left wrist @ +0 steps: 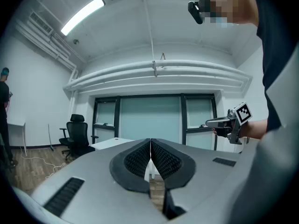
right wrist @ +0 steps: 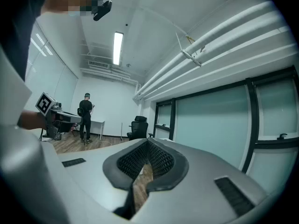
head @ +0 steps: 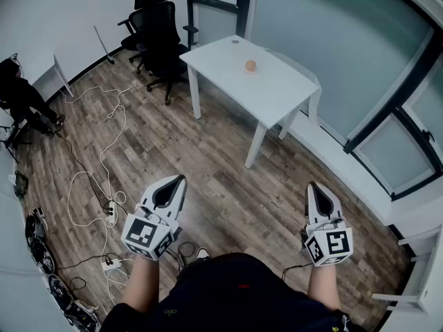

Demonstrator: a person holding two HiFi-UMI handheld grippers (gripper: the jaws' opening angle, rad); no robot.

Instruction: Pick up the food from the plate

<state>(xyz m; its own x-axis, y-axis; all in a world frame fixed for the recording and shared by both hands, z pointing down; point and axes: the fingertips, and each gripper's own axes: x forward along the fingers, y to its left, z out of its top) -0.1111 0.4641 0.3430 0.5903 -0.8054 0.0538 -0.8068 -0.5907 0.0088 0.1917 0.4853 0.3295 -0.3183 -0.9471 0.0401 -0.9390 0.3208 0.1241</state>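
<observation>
The person stands on a wood-plank floor (head: 208, 158) with a gripper in each hand, both held low in front of the body. The left gripper (head: 177, 181) has its jaws clenched. In the left gripper view the two ribbed black pads meet along their upper length, with nothing caught between them. The right gripper (head: 315, 187) is clenched in the same way, its pads pressed together on nothing in the right gripper view. Each has its marker cube at the wrist end. The two grippers are roughly level with one another and well apart, both pointing forward across the room.

The food (head: 250, 66) is a small, round, orange-tan piece. It rests on the top of the white counter (head: 277, 95) across the room, towards the counter's far half. It is well apart from both grippers, with a stretch of floor between. The counter stands just beside a wall of frosted glass panels (head: 332, 40) set in dark frames.

Black office chairs (head: 158, 30) are grouped near the counter's far left corner. White cables (head: 104, 151) loop over the floor on the left and run down to a white power strip (head: 111, 263). Another person in dark clothing (head: 21, 95) is at the left edge of the head view.
</observation>
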